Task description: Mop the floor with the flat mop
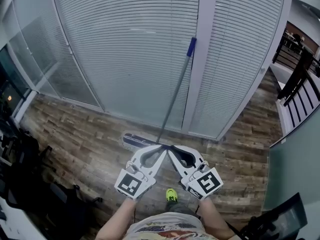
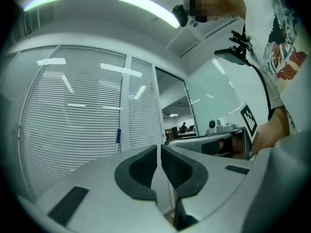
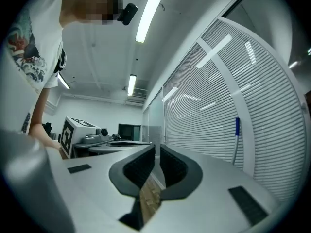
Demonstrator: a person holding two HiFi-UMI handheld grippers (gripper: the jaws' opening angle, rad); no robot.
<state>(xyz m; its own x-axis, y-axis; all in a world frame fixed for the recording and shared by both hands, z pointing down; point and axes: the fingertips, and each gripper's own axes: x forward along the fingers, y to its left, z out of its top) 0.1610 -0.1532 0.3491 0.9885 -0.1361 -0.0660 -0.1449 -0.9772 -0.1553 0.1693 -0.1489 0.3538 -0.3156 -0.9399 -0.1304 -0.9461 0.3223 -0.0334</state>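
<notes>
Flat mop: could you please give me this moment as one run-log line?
flat mop: leaning against blinds, head on floor, unheld | left claw: shut, empty | right claw: shut, empty

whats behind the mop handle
Shut white blinds and a pale upright frame post stand behind the mop handle. Whatever lies beyond is covered by the blinds.

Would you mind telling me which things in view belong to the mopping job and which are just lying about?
For the job: flat mop, leaning against the blinds; wooden floor; left gripper and right gripper, both shut and empty.
Lying about: dark furniture at left; black railing.
</notes>
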